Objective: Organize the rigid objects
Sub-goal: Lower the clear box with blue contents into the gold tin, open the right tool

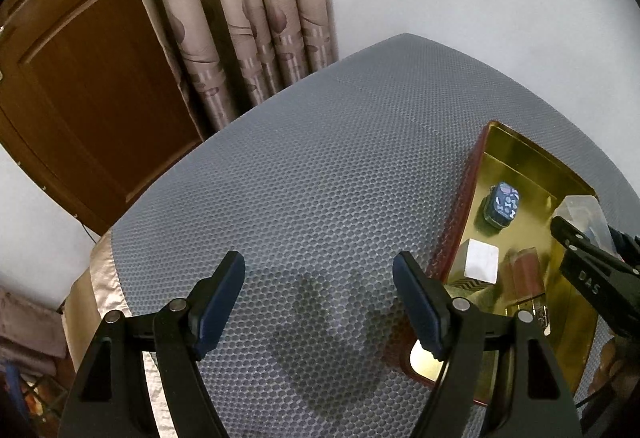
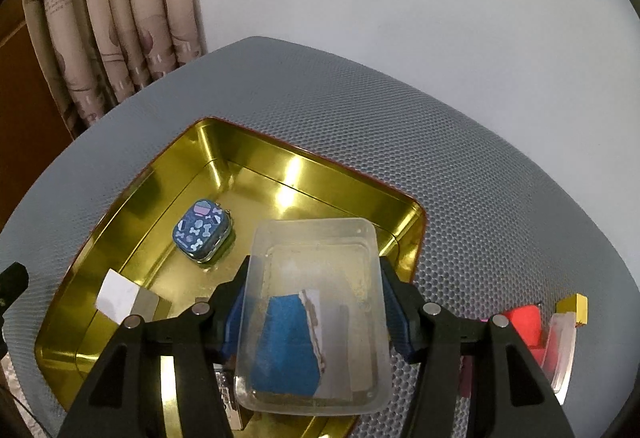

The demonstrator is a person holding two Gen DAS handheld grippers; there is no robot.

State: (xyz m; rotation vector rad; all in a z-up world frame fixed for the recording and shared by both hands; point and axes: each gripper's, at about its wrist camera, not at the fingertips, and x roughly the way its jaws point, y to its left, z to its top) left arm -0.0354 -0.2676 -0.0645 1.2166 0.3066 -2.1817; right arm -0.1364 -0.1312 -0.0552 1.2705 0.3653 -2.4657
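A gold tin tray (image 2: pixel 132 198) with a red outer wall lies on the grey honeycomb mat; it also shows in the left wrist view (image 1: pixel 516 146). In it lie a small blue patterned tin (image 2: pixel 202 230) (image 1: pixel 502 204), a white-topped box (image 2: pixel 120 296) (image 1: pixel 482 260) and a brown lip-gloss tube (image 1: pixel 526 274). My right gripper (image 2: pixel 314 302) is shut on a clear plastic box (image 2: pixel 320 270) with a blue item inside, held above the tray's right part. That box shows in the left wrist view (image 1: pixel 582 214). My left gripper (image 1: pixel 318 294) is open and empty over the mat, left of the tray.
Red, yellow and clear items (image 2: pixel 556 326) lie on the mat right of the tray. A patterned curtain (image 1: pixel 240 18), a wooden door (image 1: pixel 80 78) and a white wall stand behind the table. The grey mat (image 1: pixel 320 158) stretches left of the tray.
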